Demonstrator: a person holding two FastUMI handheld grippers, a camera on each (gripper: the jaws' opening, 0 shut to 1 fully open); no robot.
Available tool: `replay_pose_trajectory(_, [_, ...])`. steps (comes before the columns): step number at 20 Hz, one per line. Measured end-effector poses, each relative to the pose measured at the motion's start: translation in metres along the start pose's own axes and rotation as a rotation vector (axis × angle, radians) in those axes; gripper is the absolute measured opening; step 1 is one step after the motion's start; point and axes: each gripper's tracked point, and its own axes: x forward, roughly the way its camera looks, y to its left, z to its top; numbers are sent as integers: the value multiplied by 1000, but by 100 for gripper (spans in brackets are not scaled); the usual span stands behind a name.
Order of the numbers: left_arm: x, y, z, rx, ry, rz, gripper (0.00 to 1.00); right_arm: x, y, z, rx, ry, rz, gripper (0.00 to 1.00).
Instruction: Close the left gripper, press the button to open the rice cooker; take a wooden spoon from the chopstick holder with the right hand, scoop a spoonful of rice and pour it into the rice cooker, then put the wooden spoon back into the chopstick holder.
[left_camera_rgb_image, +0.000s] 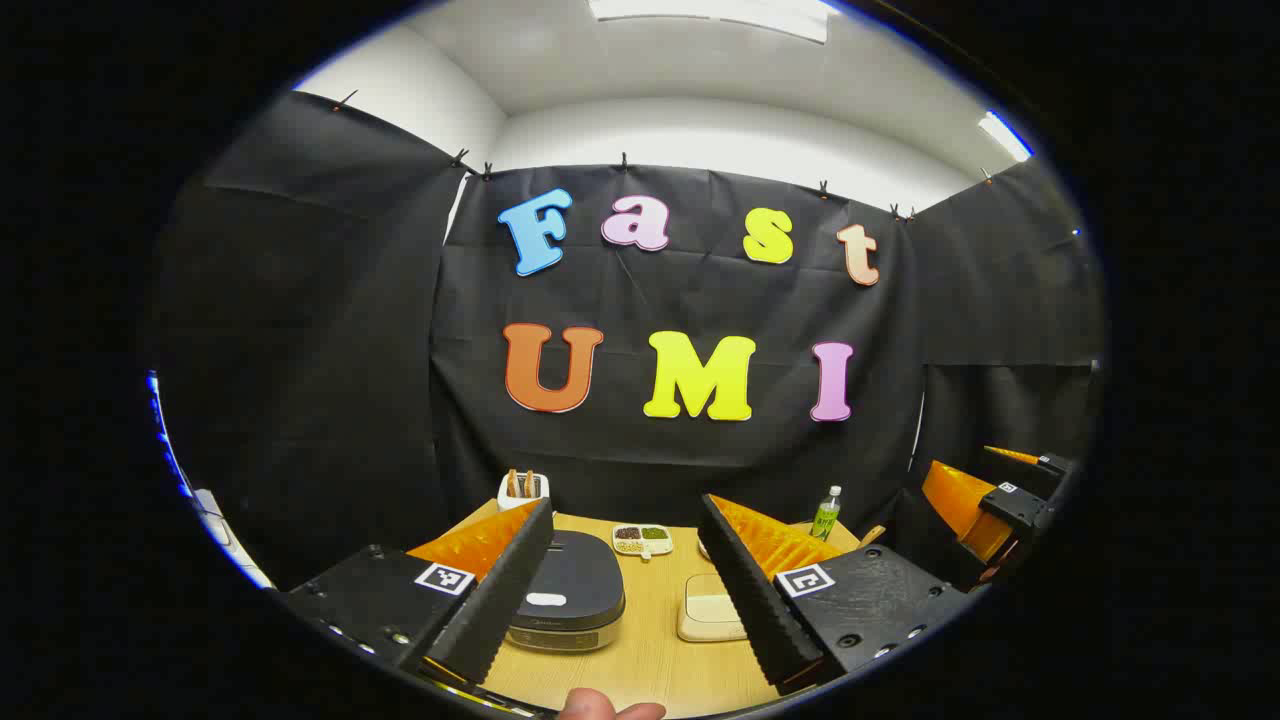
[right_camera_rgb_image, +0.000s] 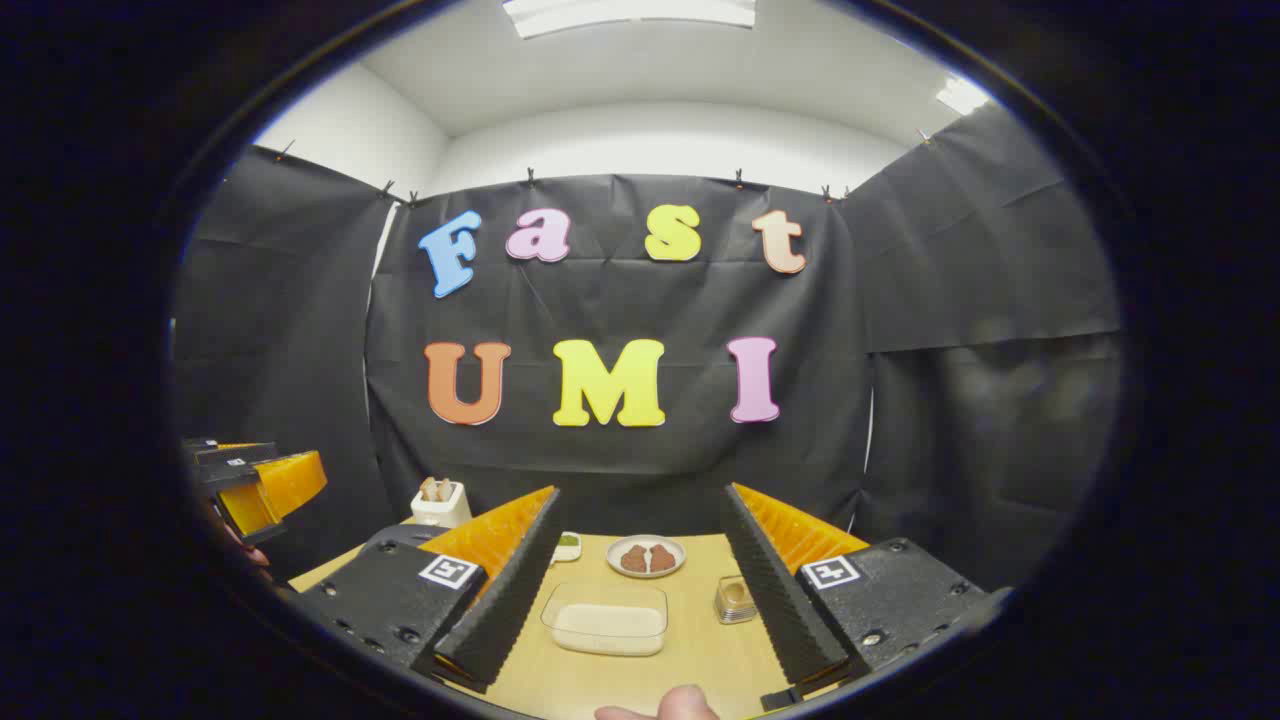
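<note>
Over on the left gripper view: left gripper (left_camera_rgb_image: 625, 590) hanging above the near edge of the wooden table (left_camera_rgb_image: 650, 670), jaws spread wide, nothing held. Rice cooker (left_camera_rgb_image: 568, 592) down between the fingers, toward the left one, lid down, pale button (left_camera_rgb_image: 546, 600) on top near the front. Chopstick holder (left_camera_rgb_image: 523, 489) behind it by the back wall, wooden handles poking out. Looks like step one, not begun yet. Next up: pinch the jaws together, then drop onto that button.

Over on the right gripper view: right gripper (right_camera_rgb_image: 640, 590) also wide open and empty, held back from the table. Clear tray of rice (right_camera_rgb_image: 606, 617) right between the fingers, chopstick holder (right_camera_rgb_image: 440, 502) well off to the left. Probably just waiting for the lid.
</note>
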Motion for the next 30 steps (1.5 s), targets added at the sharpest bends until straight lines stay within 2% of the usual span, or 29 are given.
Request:
replay_pose_trajectory(21, [10,2,-12,14,25,57,94,20,-23,-4,22,2,3,100])
replay_pose_trajectory(27, [25,4,-24,21,61,80,94,39,-27,-15,29,31,23,100])
replay_pose_trajectory(30, [32,16,-41,7,116,114,94,49,-31,-18,35,39,30,100])
